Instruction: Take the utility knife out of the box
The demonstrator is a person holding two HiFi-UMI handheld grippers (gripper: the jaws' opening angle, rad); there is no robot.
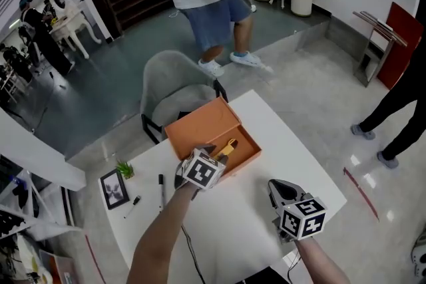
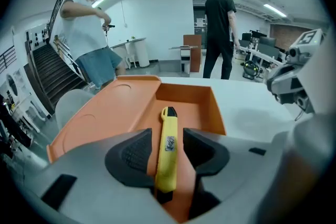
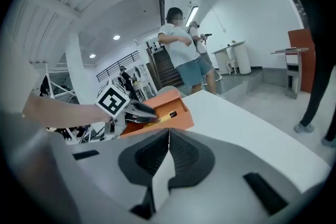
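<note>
**A:** Head view: where's the knife?
**B:** Knife (image 1: 228, 146) is in the box (image 1: 247, 155), which sits open on the table (image 1: 279, 136). Left gripper (image 1: 214, 151) is down at the box, over the knife's near end. Right gripper (image 1: 283, 193) is apart from it, over bare table.
**A:** Left gripper view?
**B:** Jaws spread, knife lengthwise between the pads (image 2: 137, 150). There's a gap on both sides, so no pinch. Knife not lifted.
**A:** Right gripper view?
**B:** Jaws pressed together, nothing in them. It faces the box from the side.
**A:** Progress?
**B:** Early, I'd say. Left gripper is lined up on the knife. Left to do: clamp the knife and lift it clear of the box.
</note>
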